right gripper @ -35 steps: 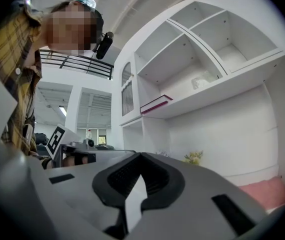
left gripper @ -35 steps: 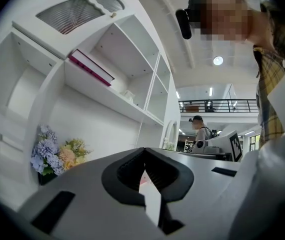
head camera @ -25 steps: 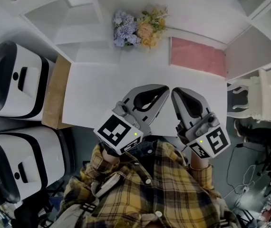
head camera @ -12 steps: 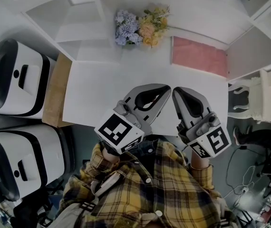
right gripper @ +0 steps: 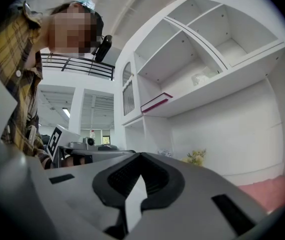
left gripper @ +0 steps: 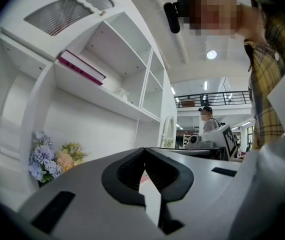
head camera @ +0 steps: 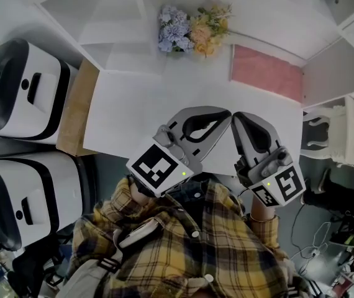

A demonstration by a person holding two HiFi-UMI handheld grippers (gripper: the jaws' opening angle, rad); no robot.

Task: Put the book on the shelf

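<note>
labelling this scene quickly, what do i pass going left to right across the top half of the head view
white machine → wooden panel → flowers → pink mat

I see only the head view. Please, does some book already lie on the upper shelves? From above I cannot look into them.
Observer: Yes. The left gripper view shows a book with a magenta edge lying flat on a shelf above the flowers.
Operator: Is anything else on that shelf?
Observer: A small white object sits farther along it; what it is, I cannot tell.
Operator: Is somebody else in the room?
Observer: A second person stands in the far background of the left gripper view.
</note>
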